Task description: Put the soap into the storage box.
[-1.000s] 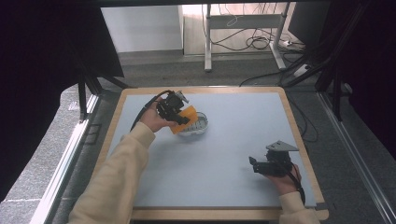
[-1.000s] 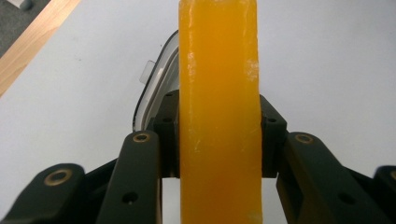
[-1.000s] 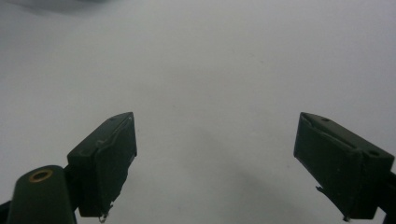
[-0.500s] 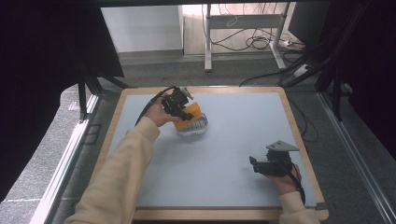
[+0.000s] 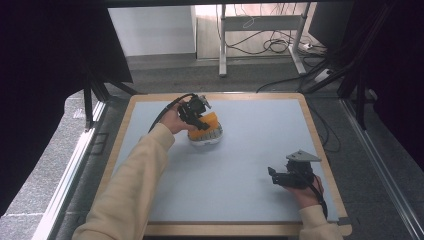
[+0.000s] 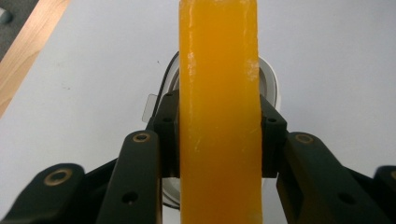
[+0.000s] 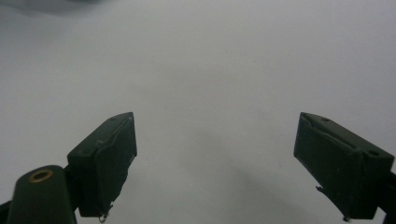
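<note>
My left gripper (image 6: 218, 135) clamps an unlabelled orange block (image 6: 218, 93) just above the white bowl (image 6: 271, 84); my right gripper (image 7: 217, 163) gapes empty.

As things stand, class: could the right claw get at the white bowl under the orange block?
Probably yes. The right claw is open with nothing between it and the white bowl but bare mat. But the left claw holds the orange block over the bowl, crowding its top.

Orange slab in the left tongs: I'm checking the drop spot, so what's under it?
A white round dish sits under the orange slab; its inside is covered.
</note>
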A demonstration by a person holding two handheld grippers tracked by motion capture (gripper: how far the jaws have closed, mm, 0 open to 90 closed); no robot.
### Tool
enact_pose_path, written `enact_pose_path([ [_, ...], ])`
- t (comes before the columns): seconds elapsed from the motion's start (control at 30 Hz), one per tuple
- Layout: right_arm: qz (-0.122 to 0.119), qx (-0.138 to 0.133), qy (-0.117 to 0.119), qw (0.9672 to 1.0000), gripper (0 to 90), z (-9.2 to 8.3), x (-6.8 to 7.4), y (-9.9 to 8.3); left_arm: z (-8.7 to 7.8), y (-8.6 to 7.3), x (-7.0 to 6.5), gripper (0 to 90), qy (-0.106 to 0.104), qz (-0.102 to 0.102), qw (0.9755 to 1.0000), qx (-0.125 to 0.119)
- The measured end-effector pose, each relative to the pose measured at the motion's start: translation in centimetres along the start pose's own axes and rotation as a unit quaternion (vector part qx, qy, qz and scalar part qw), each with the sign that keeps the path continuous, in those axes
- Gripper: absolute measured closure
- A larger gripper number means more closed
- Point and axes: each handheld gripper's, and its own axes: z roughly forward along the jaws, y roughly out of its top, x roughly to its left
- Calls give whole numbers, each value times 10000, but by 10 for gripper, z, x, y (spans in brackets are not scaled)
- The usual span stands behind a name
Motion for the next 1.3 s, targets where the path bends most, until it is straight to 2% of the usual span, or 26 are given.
enact_pose_path([
  [0.4, 1, 2, -11, 10000, 135, 0, 0, 0, 14, 0, -2, 619, -100, 174, 9997, 138],
  [0.53, -5, 7, -4, 10000, 135, 0, 0, 0, 18, 0, -2, 619, -68, 205, 9996, 205],
  [0.67, -21, 13, -1, 10000, 136, 1, 1, 0, 18, -1, -1, 606, -34, 136, 9999, 42],
  [0.8, -20, 13, 2, 10000, 136, 0, 0, 0, 9, 1, -1, 497, 194, 71, 9995, -220],
  [0.9, -2, 1, -11, 10000, 136, 0, 0, 0, 2, 2, 0, 375, 534, -34, 9980, -334],
  [0.97, -11, 10, -9, 10000, 135, 0, 0, 0, -2, 1, 0, 325, 753, -75, 9966, -320],
  [1.03, -21, 8, -10, 10000, 136, 0, 1, 0, -5, -1, -1, 314, 737, -191, 9960, -463],
  [1.17, -10, 9, -14, 10000, 136, 0, 0, 0, -14, -6, -1, 296, 707, -334, 9953, -579],
  [1.3, -23, 3, -17, 10000, 135, 0, 1, 0, -22, -11, -5, 267, 537, -555, 9937, -811],
])
